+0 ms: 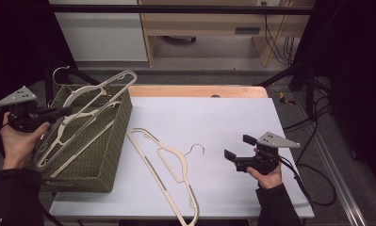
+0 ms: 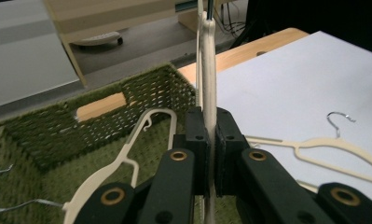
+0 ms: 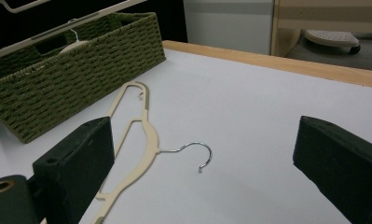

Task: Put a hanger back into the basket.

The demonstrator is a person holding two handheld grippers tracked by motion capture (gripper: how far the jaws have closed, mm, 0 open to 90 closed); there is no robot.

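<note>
The left claw (image 2: pixel 210 154) is clamped tight on a hanger (image 1: pixel 89 115) over the basket (image 1: pixel 111 141) — edge-on, likely to slot it in. The right claw (image 1: pixel 237 150) gapes empty above the worktop (image 1: pixel 232 117) — seemingly poised for the loose hanger (image 1: pixel 169 162).

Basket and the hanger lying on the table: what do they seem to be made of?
Basket: woven olive-green fibre, likely wicker or paper rope; the plaited wall texture shows it. Hanger on the table: cream body, matte, probably plastic or a flocked coating, with a thin shiny metal wire hook.
</note>
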